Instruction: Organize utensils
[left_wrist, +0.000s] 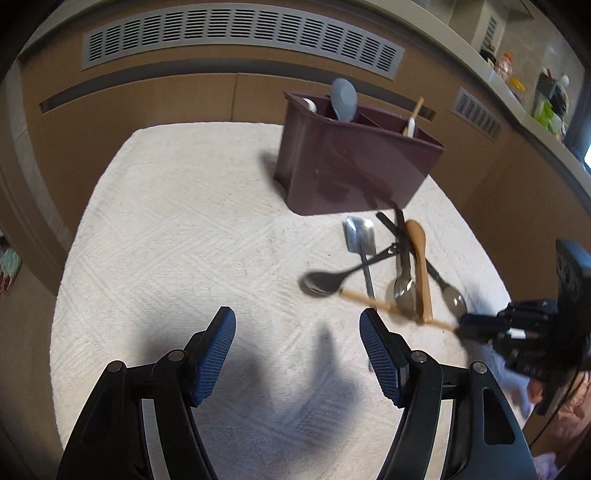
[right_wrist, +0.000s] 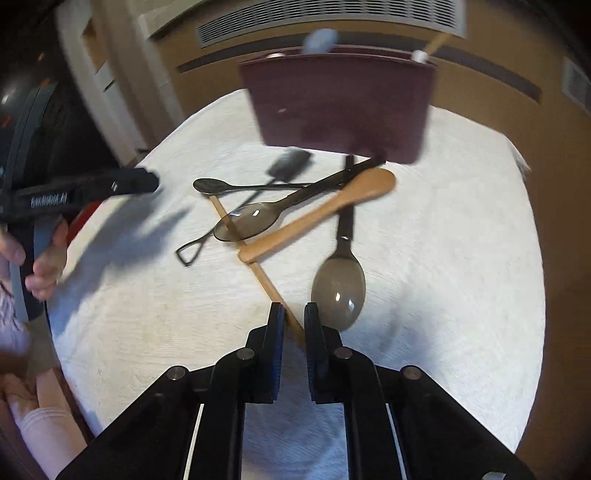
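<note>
the right gripper (right_wrist: 294, 317) pinches the thin wooden stick (right_wrist: 258, 269), which lies under the wooden spoon (right_wrist: 325, 210) at 12 o'clock. lifting it could drag that pile (judging by the overlap). the left gripper (left_wrist: 297, 354) is spread, holding nothing.

Bare white cloth (left_wrist: 166, 229) fills the left and centre of the left wrist frame. The maroon caddy (left_wrist: 354, 166) blocks the upper centre, and crossed spoons (left_wrist: 406, 266) clutter the right.

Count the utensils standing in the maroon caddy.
3: a grey spoon rear centre, a white tip at the left end, a wood-handled one at the right. Others may sit hidden below the caddy rim.
</note>
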